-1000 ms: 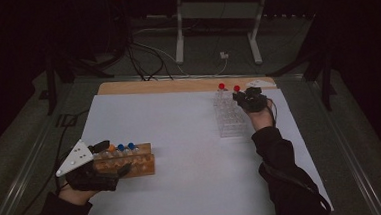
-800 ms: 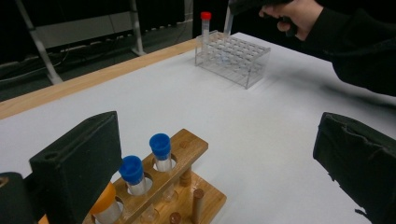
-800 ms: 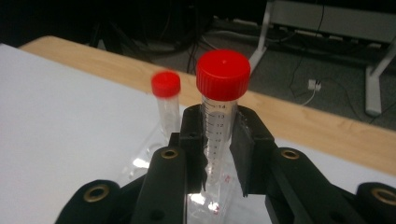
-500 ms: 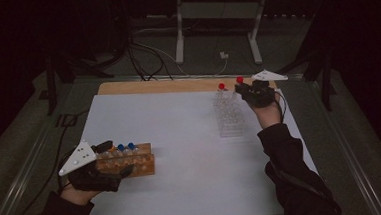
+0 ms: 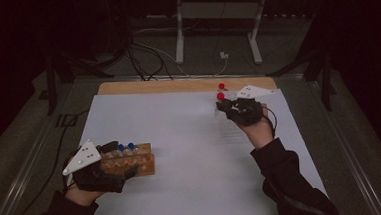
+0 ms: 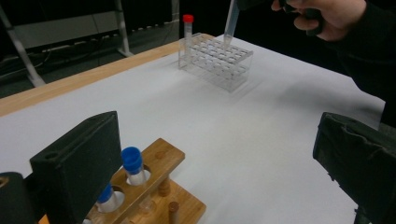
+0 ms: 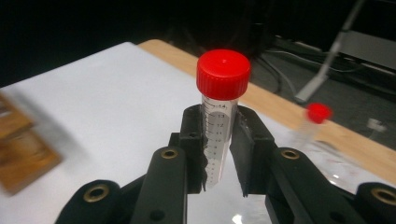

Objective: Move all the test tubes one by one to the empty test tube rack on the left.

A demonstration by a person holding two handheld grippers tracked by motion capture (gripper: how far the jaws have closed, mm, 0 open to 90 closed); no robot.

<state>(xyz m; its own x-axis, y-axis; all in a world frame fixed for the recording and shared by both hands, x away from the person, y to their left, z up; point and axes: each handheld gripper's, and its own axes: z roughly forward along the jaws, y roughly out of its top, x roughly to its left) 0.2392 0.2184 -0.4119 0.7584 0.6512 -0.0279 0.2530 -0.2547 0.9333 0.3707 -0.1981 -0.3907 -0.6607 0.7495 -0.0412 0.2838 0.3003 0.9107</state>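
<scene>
since a second ago the right gripper [image 5: 224, 107] has risen and swung left, off the clear rack [image 6: 215, 60]. its jaws clamp the red-capped tube [image 7: 219, 112] upright between them, above the counter [image 5: 191, 152]. the left gripper [image 5: 112, 162] straddles the wooden rack [image 5: 132, 162], jaws apart.

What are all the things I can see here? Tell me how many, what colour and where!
Red-capped tube: one, clear with red cap, held upright in the right tongs, lifted above the clear rack.
Second red-capped tube: one, standing in the clear rack's far corner.
Clear rack: one, see-through, far right of the table.
Wooden rack: one, brown, near left.
Blue-capped tubes: two seen, standing in the wooden rack.
White sheet: one, covering the table.
Wooden table edge: one, light brown, far side.
Metal stand: one, grey, behind the table.
Left tongs: black, open around the wooden rack.
Right tongs: black, shut on the tube.
</scene>
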